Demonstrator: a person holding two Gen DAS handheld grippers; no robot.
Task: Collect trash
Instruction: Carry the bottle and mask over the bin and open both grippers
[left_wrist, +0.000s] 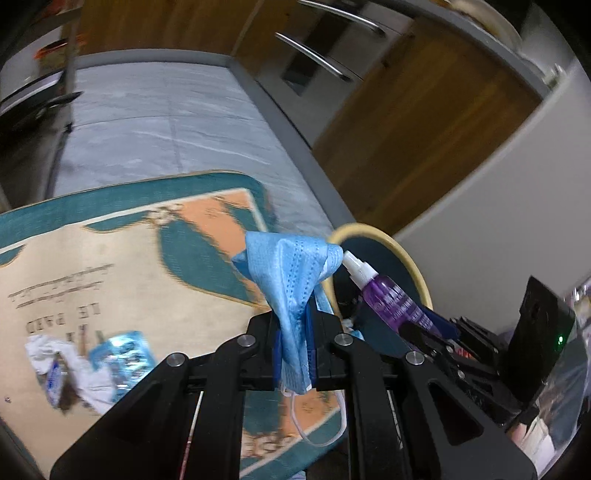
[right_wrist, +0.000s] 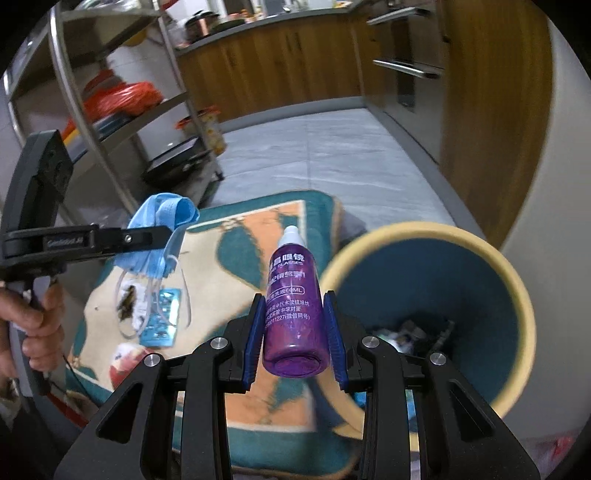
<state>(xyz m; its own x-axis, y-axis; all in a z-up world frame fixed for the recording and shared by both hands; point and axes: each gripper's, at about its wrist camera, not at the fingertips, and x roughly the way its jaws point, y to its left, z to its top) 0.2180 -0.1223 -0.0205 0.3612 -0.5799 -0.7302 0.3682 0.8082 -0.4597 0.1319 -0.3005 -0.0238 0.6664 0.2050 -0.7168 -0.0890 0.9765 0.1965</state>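
My left gripper (left_wrist: 293, 343) is shut on a crumpled blue face mask (left_wrist: 293, 280), held above the mat; it also shows in the right wrist view (right_wrist: 162, 221). My right gripper (right_wrist: 295, 332) is shut on a purple spray bottle (right_wrist: 293, 306), nozzle pointing forward, just left of the bin; the bottle also shows in the left wrist view (left_wrist: 388, 295). The round bin (right_wrist: 517, 295) has a cream rim and blue inside, with some trash at its bottom. More trash lies on the mat: a white wrapper pile (left_wrist: 66, 369) and a blue packet (right_wrist: 162, 317).
A teal and orange floor mat (right_wrist: 258, 229) lies on grey tiles. A steel shelf rack (right_wrist: 110, 122) stands at the left. Wooden cabinets (right_wrist: 295, 62) and an oven with handles (right_wrist: 410, 70) line the back and right. A red and white object (right_wrist: 125, 363) lies on the mat.
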